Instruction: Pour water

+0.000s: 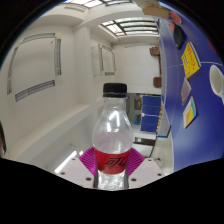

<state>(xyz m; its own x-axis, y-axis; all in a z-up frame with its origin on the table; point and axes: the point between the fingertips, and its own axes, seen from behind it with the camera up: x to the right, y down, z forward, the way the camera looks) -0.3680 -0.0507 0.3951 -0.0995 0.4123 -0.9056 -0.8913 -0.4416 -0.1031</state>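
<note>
A clear plastic bottle (114,130) with a black cap and a red label stands between my fingers, held up off any surface. My gripper (112,162) is shut on the bottle: both pink pads (90,160) press on its red label from either side. The bottle looks upright along the fingers, while the room behind it is tilted steeply. A blue table (190,75) shows beyond the bottle, with a white cup (216,74) and a purple card on it.
White walls with framed panels (40,65) and ceiling lights lie beyond the bottle. Blue and yellow furniture (150,110) stands behind the bottle, near the blue table.
</note>
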